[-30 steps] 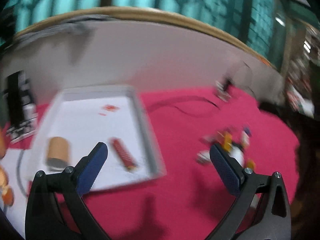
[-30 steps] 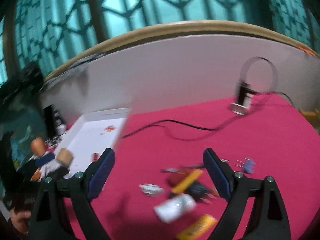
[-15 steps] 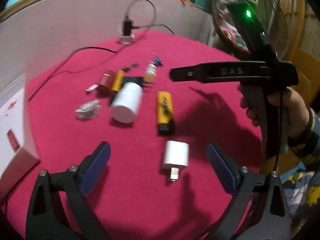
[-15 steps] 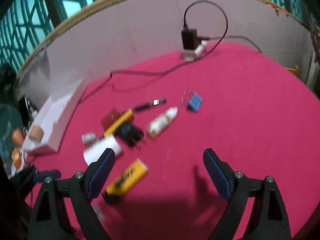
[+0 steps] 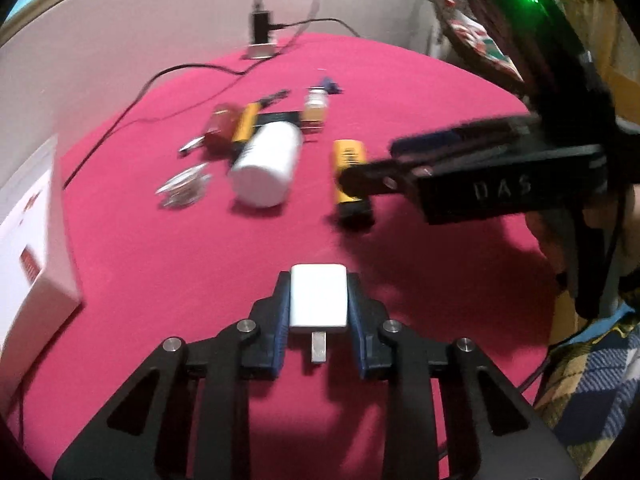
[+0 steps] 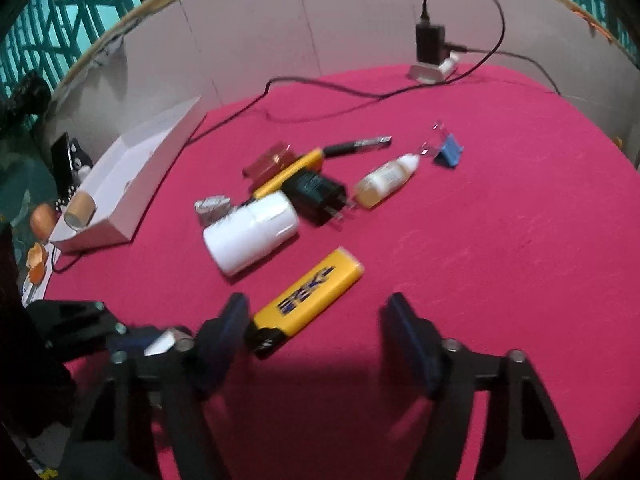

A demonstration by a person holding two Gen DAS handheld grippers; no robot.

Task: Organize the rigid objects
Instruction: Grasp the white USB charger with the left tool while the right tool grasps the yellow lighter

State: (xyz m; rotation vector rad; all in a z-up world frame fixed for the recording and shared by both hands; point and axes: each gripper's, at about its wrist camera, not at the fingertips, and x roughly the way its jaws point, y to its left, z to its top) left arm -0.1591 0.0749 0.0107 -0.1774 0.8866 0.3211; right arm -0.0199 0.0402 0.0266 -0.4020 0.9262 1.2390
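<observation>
Pink cloth (image 6: pixel 500 240) | pale wall (image 6: pixel 280 32) | teal lattice window (image 6: pixel 60 20)

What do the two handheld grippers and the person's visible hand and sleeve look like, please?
Both the left gripper and the right gripper have black cut-out frames, silver pivot bolts and blue pads. The right one's body reads "DAS" beneath a green light. A blue-yellow checked sleeve shows.

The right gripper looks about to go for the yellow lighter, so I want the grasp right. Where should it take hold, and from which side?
Grip the yellow lighter across its narrow width at mid-body, coming down from above. It lies flat and diagonal on the red cloth, black cap nearest, so the open right gripper probably needs turning until its fingers straddle the long sides. The white bottle lies apart, leaving room.
</observation>
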